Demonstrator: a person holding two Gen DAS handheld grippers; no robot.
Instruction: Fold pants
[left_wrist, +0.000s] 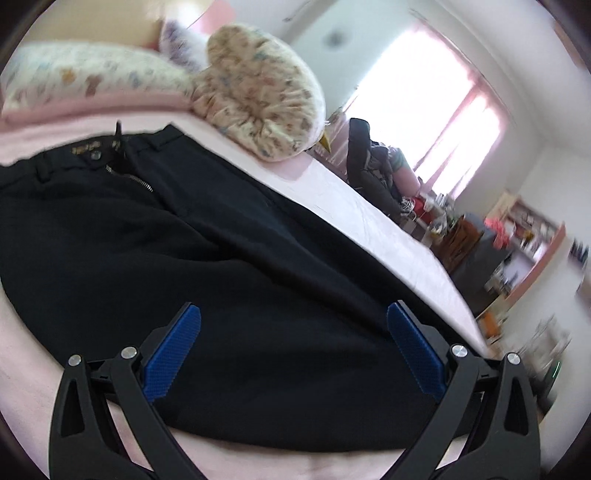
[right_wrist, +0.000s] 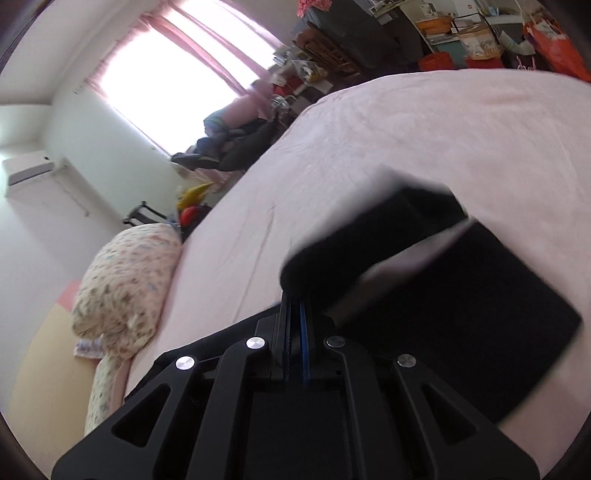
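Black pants (left_wrist: 184, 240) lie flat on a pink bed sheet (left_wrist: 388, 229), waistband and open zipper at the far left. My left gripper (left_wrist: 293, 321) is open, its blue pads (left_wrist: 173, 354) spread wide just above the pants' near edge, holding nothing. In the right wrist view my right gripper (right_wrist: 294, 306) is shut on a fold of the black pants (right_wrist: 461, 306) and holds the cloth lifted above the pink sheet (right_wrist: 406, 129). The lifted part is blurred.
Floral pillows (left_wrist: 255, 92) lie at the head of the bed; one also shows in the right wrist view (right_wrist: 122, 280). A chair piled with dark clothes (left_wrist: 373, 166) stands beside the bed below a bright window. Cluttered shelves and boxes (right_wrist: 461, 33) stand past the bed's foot.
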